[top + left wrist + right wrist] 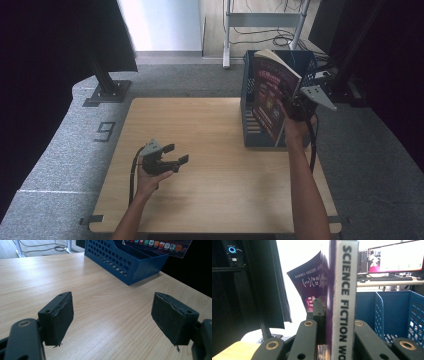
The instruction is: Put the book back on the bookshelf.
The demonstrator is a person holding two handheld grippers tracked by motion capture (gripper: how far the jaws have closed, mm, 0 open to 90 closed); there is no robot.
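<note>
A purple paperback book [270, 95] with a white spine reading "SCIENCE FICTION" [344, 297] is held upright over the blue plastic file rack [250, 120] at the table's far right. My right gripper [295, 106] is shut on the book's spine edge, and its front cover curls away to the left in the right gripper view. My left gripper [176, 154] rests low over the table's left half, its jaws wide apart with nothing between them. Its two black pads [62, 315] frame bare wood, with the rack [125, 262] farther off.
The wooden table [200, 195] sits on grey carpet. Black frame posts stand at the back left [102, 75] and back right. Cables lie on the floor behind the rack. A desk with monitors [397, 260] shows beyond the rack's blue dividers [379, 312].
</note>
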